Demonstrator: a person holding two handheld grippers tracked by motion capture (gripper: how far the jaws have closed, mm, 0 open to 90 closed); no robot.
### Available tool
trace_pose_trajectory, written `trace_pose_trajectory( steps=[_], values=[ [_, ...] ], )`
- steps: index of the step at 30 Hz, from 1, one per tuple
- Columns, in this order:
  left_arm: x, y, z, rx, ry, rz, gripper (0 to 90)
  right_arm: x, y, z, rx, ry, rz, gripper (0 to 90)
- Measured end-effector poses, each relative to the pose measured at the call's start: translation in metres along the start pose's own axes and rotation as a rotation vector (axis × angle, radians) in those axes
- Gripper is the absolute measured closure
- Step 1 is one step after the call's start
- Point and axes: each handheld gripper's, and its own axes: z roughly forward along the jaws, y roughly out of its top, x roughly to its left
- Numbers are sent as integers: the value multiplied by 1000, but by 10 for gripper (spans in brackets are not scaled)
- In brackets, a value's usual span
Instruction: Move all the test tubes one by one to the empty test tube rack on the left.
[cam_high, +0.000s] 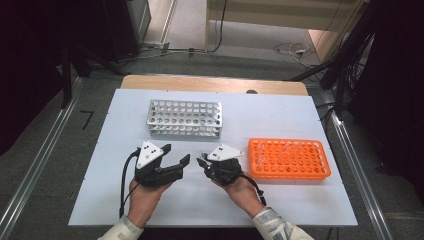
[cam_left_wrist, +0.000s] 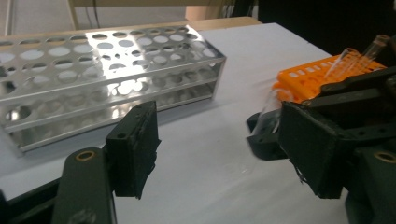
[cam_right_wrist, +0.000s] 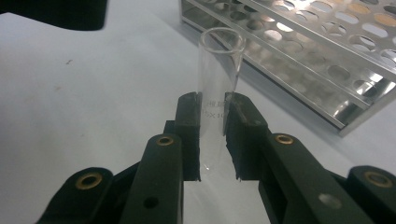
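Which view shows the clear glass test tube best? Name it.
The right gripper view: the clear glass test tube stands close up, clamped between the right gripper pads. The left gripper view shows it blurred; the high view barely shows it.

overhead view, tool cameras share steel rack (cam_left_wrist: 107, 74)

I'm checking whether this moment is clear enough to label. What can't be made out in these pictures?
- Glass tube in the right claw: its lower end is hidden between the pads in the right gripper view; too small in the high view.
- Tubes in the orange rack: count unclear, faint in the high view, blurred in the left gripper view.
- Metal rack: cut off by the left edge of the left gripper view.
- Left claw: nothing between its pads.
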Motion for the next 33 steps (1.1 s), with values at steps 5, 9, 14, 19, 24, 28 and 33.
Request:
trace_pose_trajectory(
  steps=[5,9,14,19,24,28,33],
  values=[
    [-9,2,7,3,-56,24,450,6,2,1,-3,11,-14,731],
    [-15,2,12,11,-75,44,525,8,2,1,-7,18,-14,731],
    [-19,2,18,26,-83,62,623,10,3,0,-13,28,-24,732],
    [-20,1,22,38,-83,74,701,11,4,-1,-17,26,-18,731],
    [-21,1,22,39,-69,92,742,10,4,-2,-16,24,-14,731],
    [-20,2,23,41,-69,92,752,10,4,-1,-15,25,-12,729],
    [-18,4,22,34,-68,85,756,8,4,-2,-5,51,1,584]
  ],
)
